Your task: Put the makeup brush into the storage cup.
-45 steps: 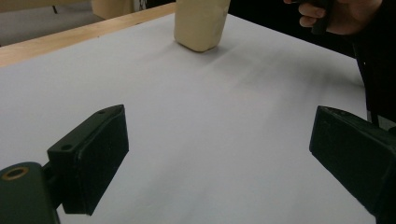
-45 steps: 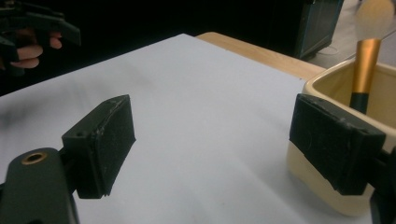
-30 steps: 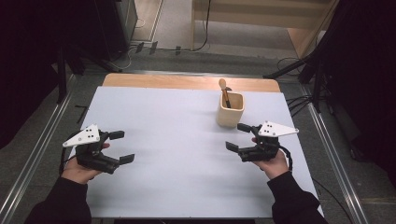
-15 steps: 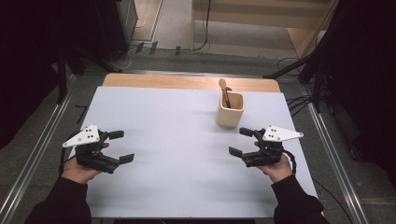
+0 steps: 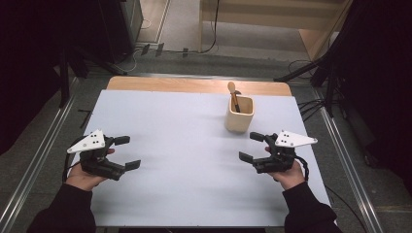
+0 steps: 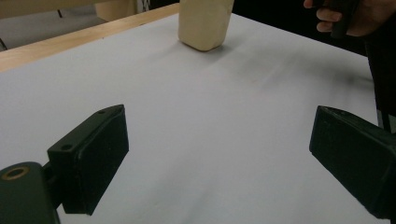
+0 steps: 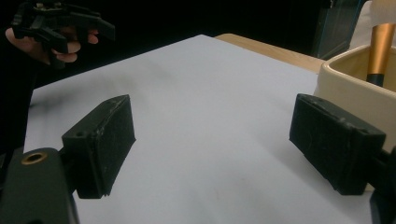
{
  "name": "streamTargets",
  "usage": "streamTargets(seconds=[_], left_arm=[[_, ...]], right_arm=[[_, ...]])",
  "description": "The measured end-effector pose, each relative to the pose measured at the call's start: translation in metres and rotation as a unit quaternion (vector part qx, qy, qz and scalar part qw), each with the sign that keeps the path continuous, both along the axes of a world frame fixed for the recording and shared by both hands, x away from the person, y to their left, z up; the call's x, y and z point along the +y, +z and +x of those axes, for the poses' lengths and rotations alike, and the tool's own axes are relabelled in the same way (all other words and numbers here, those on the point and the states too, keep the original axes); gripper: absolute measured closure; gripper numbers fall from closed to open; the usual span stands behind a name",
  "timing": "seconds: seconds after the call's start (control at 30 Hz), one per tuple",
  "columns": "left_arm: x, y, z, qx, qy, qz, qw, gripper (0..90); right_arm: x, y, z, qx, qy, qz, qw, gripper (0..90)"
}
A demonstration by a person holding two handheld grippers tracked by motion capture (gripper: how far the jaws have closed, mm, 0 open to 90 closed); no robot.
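Your right hand-held gripper (image 5: 252, 146) hovers spread over the table (image 5: 184, 126), the cup (image 5: 239, 114) with its brush (image 5: 234, 97) just at its 12 o'clock. Your left hand-held gripper (image 5: 126, 152), at the table's 8 o'clock, is spread too.

Spoon (image 5: 234, 95) in cup (image 5: 239, 119); cup on table's (image 5: 175, 121) far right.
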State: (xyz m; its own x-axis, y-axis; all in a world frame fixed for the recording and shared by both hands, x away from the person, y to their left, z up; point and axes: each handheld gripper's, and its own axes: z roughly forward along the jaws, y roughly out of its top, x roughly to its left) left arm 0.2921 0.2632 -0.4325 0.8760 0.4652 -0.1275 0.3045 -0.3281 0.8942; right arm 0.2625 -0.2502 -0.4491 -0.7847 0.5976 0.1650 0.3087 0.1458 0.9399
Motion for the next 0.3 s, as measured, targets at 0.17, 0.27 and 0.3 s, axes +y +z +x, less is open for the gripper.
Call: streamTargets(seconds=[0.17,0.27,0.3], left_arm=[[0.0015,0.0003,0.0,0.0,0.001,-0.001,1.0,5.6],[0.0015,0.0001,0.0,0.001,0.001,0.0,1.0,5.6],[0.0013,0.0,-0.0002,0.001,0.001,0.0,1.0,5.6]], right_arm=[[-0.0001,0.0001,0.0001,-0.001,0.002,0.001,1.0,15.4],[-0.0004,0.0001,0.0002,0.0,0.001,0.0,1.0,15.4],[-0.0004,0.0001,0.0003,0.0,0.0,-0.001,1.0,15.4]])
